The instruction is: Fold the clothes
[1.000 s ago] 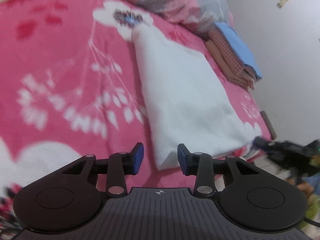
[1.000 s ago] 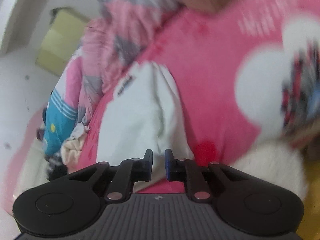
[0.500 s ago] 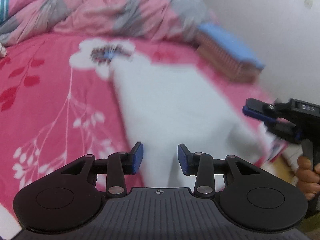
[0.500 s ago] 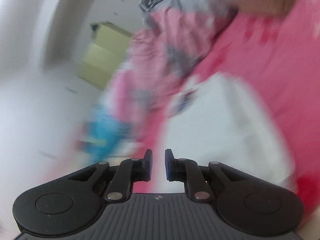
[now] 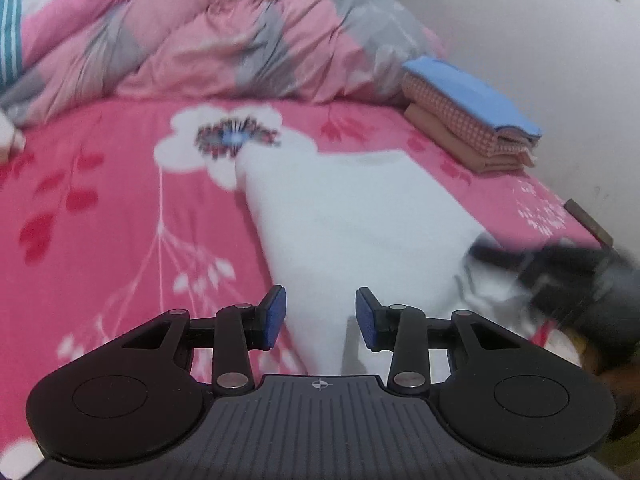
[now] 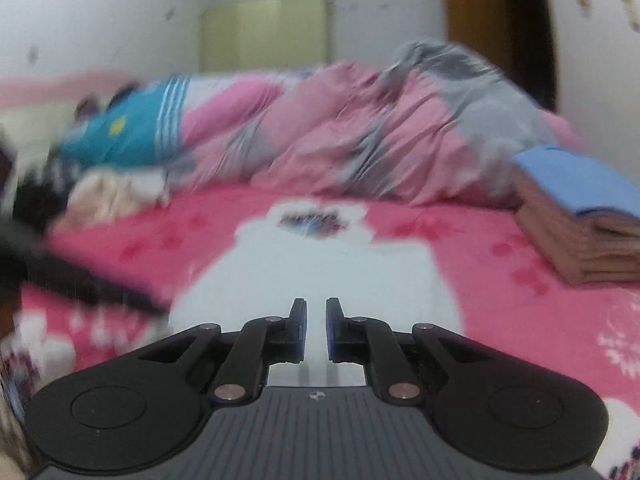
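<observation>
The left gripper (image 5: pixel 321 316) has its blue-padded jaws spread wide with nothing between them, poised over the near left edge of a white folded garment (image 5: pixel 360 232) that lies flat on the pink floral bedsheet (image 5: pixel 100 220). The right gripper (image 6: pixel 316 330) has its jaws drawn close together with only a narrow slit between the pads; white cloth shows behind that slit, but whether any of it is pinched cannot be told. In the left wrist view the right gripper appears as a dark blur (image 5: pixel 560 276) at the garment's near right corner. The white garment (image 6: pixel 320 272) stretches away from both grippers toward a white flower print (image 5: pixel 232 140) on the sheet. Near the garment's far right side sits a stack of folded clothes (image 5: pixel 468 120), blue on top, checked and tan below, apart from it. Behind, a rumpled pink and grey quilt (image 5: pixel 248 40) runs across the bed, and in the right wrist view a teal striped fabric (image 6: pixel 132 128) lies at its left end, with a pale yellow wardrobe (image 6: pixel 264 32) against the far wall
</observation>
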`<state>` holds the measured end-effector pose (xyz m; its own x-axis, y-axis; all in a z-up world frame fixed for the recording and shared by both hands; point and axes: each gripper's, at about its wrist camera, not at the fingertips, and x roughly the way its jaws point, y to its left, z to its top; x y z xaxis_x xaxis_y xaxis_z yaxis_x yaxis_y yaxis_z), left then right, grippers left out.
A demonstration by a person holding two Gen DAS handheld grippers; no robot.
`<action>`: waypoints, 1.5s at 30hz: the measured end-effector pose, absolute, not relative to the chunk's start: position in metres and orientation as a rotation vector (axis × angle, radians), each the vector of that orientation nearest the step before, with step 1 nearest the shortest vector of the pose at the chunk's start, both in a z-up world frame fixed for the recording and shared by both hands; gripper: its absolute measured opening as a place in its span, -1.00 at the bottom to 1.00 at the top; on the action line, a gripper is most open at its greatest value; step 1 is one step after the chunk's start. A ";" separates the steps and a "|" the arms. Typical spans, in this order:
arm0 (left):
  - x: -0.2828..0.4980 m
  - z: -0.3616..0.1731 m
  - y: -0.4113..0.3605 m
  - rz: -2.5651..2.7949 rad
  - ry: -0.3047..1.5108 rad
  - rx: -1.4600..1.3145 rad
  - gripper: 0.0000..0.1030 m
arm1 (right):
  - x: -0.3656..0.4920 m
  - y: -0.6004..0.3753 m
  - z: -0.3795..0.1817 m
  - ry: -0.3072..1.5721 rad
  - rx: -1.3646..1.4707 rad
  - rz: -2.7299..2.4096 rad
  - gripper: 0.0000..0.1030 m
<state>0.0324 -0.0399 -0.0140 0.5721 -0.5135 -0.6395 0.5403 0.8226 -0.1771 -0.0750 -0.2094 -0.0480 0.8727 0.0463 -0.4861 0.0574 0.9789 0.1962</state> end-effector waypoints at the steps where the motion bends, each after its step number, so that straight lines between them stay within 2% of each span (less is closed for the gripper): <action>1: 0.035 -0.013 -0.043 -0.623 0.722 0.045 -0.27 | -0.075 -0.205 -0.049 0.508 0.182 -0.005 -0.79; 7: 0.072 -0.017 -0.069 -0.678 0.666 0.100 -0.29 | -0.073 -0.185 -0.055 0.489 0.052 -0.001 -0.78; 12: 0.113 -0.058 -0.082 -0.639 0.782 0.119 -0.35 | -0.075 -0.190 -0.061 0.467 0.082 -0.001 -0.78; 20: 0.126 -0.022 -0.089 -0.660 0.679 0.097 -0.36 | -0.094 -0.202 -0.049 0.476 0.165 0.010 -0.77; 27: 0.193 -0.060 -0.101 -0.585 0.814 0.016 -0.34 | -0.104 -0.207 -0.054 0.499 0.180 -0.009 -0.77; 35: 0.200 -0.030 -0.079 -0.551 0.783 -0.026 -0.32 | -0.080 -0.197 -0.030 0.427 0.234 0.165 -0.73; 37: 0.201 -0.027 -0.074 -0.547 0.783 -0.027 -0.31 | -0.060 -0.182 -0.029 0.435 0.201 0.253 -0.63; 41: 0.201 -0.035 -0.073 -0.556 0.817 0.001 -0.31 | -0.020 -0.139 -0.038 0.490 0.086 0.344 -0.57; 45: 0.199 -0.052 -0.080 -0.568 0.832 0.061 -0.31 | -0.035 -0.126 -0.048 0.502 0.027 0.364 -0.55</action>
<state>0.1993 -0.0800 -0.0522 0.5340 -0.4526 -0.7141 0.4996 0.8503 -0.1654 -0.0353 -0.1259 -0.0477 0.8139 0.3479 -0.4653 -0.3348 0.9354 0.1137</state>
